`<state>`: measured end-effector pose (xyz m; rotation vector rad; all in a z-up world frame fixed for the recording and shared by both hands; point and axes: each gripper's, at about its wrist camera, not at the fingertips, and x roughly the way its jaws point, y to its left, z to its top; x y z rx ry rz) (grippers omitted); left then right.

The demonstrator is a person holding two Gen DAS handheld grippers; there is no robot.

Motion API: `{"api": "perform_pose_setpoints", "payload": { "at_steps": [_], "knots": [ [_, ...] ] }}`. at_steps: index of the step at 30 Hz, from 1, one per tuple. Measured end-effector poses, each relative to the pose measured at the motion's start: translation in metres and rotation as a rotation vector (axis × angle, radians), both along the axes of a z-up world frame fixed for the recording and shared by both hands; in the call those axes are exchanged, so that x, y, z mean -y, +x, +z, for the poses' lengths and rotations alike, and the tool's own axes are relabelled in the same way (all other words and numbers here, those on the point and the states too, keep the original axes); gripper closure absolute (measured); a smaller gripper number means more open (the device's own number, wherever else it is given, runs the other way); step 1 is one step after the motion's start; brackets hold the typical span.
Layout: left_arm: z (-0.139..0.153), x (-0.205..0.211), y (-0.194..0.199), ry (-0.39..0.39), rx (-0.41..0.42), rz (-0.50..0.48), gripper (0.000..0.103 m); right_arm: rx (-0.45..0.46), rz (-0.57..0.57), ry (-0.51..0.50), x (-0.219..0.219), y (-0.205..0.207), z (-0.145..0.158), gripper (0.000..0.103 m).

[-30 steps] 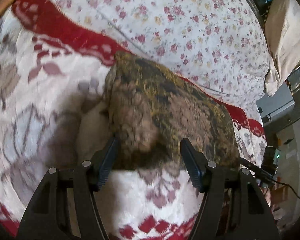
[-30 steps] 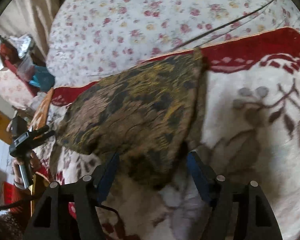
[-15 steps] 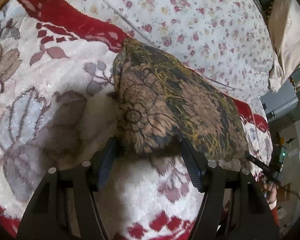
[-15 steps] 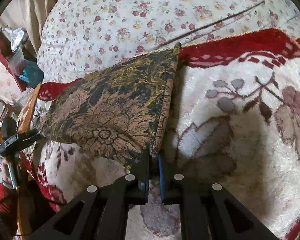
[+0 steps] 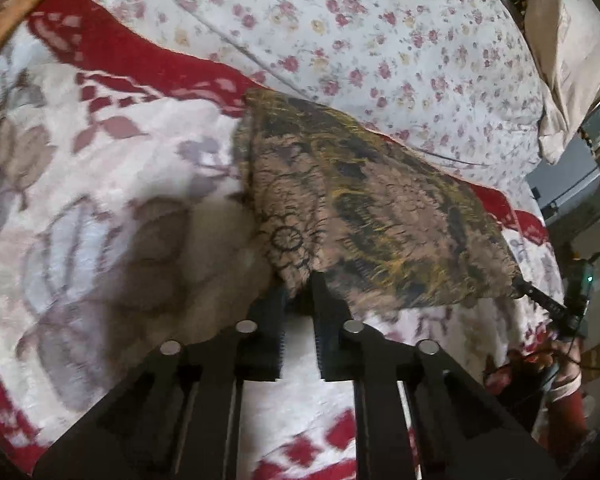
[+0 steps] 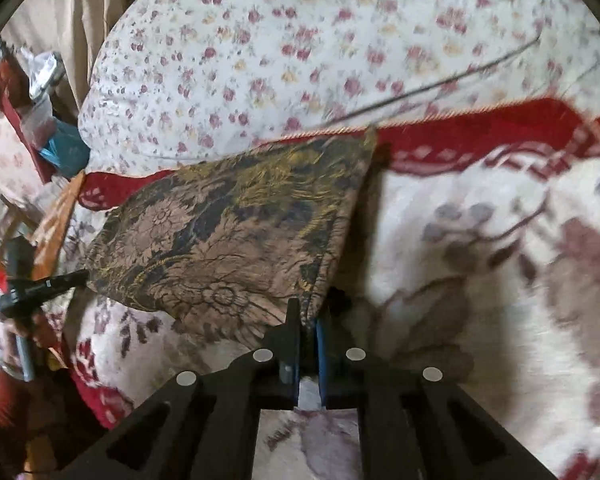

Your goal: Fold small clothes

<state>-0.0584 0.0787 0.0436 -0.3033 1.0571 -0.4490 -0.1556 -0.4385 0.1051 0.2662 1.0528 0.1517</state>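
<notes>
A brown, gold and black patterned cloth (image 5: 372, 208) lies folded on a white and red flowered blanket (image 5: 112, 208). My left gripper (image 5: 299, 286) is shut on its near left corner. In the right wrist view the same cloth (image 6: 236, 240) spreads to the left, and my right gripper (image 6: 308, 314) is shut on its near right corner. Each gripper appears in the other's view, at the cloth's far corner: the right gripper (image 5: 556, 308) and the left gripper (image 6: 52, 282).
A white sheet with small pink flowers (image 5: 380, 40) covers the bed beyond the blanket's red border (image 6: 480, 140). A beige pillow (image 5: 564, 60) is at the far right. A cluttered shelf with a blue bag (image 6: 60, 148) stands off the bed's left side.
My left gripper has closed on the cloth's corner. My right gripper closed on the other corner half a second ago and stays shut. The cloth's near edge is lifted slightly.
</notes>
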Motion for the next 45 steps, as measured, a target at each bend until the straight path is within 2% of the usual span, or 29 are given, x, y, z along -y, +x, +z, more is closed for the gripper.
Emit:
{"api": "perform_pose_setpoints", "payload": {
  "at_steps": [2,4,5,8,10,11,12,13,15,16,20,23,28,34,37,39,45],
  "knots": [
    [-0.014,-0.011,0.003,-0.017,-0.039,0.033,0.095,-0.058,0.013,-0.049,-0.002,0.003,-0.016,0.097],
    [-0.020,-0.019,0.002,-0.072,-0.059,0.058,0.095,-0.129,0.007,-0.015,-0.001,0.006,-0.035,0.097],
    [-0.017,-0.019,0.000,-0.076,-0.053,0.061,0.095,-0.121,-0.009,-0.003,0.002,0.005,-0.034,0.097],
    [-0.001,-0.011,-0.006,-0.022,-0.010,0.059,0.094,-0.095,-0.054,0.023,0.009,0.007,-0.018,0.093],
    [0.010,-0.005,-0.008,0.010,0.018,0.068,0.094,-0.057,-0.070,-0.003,0.010,0.009,-0.002,0.079],
    [0.015,-0.003,-0.009,0.022,0.030,0.071,0.094,-0.041,-0.069,-0.020,0.007,0.010,0.004,0.057],
    [0.022,0.000,-0.010,0.029,0.049,0.076,0.087,-0.026,-0.066,-0.034,0.005,0.012,0.011,0.043],
    [0.025,0.002,-0.011,0.026,0.056,0.079,0.081,-0.002,-0.052,-0.050,-0.001,0.016,0.018,0.042],
    [0.033,0.008,-0.010,0.036,0.072,0.090,0.064,0.017,-0.017,-0.091,-0.016,0.021,0.028,0.042],
    [0.036,0.012,-0.009,0.047,0.083,0.093,0.062,0.030,0.002,-0.123,-0.026,0.027,0.033,0.042],
    [0.041,0.031,-0.003,0.134,0.120,0.092,0.062,0.056,0.080,-0.114,-0.058,0.049,0.039,0.042],
    [0.037,0.040,0.005,0.133,0.108,0.095,0.062,0.068,0.141,-0.116,-0.084,0.064,0.035,0.042],
    [0.030,0.053,0.013,0.206,0.134,0.109,0.062,0.060,0.248,-0.108,-0.136,0.094,0.016,0.042],
    [0.012,0.059,0.020,0.302,0.147,0.139,0.062,0.029,0.315,-0.077,-0.181,0.127,-0.011,0.042],
    [0.000,0.060,0.023,0.313,0.140,0.147,0.060,0.015,0.341,-0.089,-0.203,0.142,-0.026,0.042],
    [-0.007,0.060,0.025,0.313,0.142,0.161,0.051,0.008,0.353,-0.099,-0.216,0.152,-0.034,0.042],
    [-0.017,0.056,0.029,0.278,0.145,0.169,0.044,0.023,0.395,-0.150,-0.251,0.182,-0.043,0.042]
  ]
}}
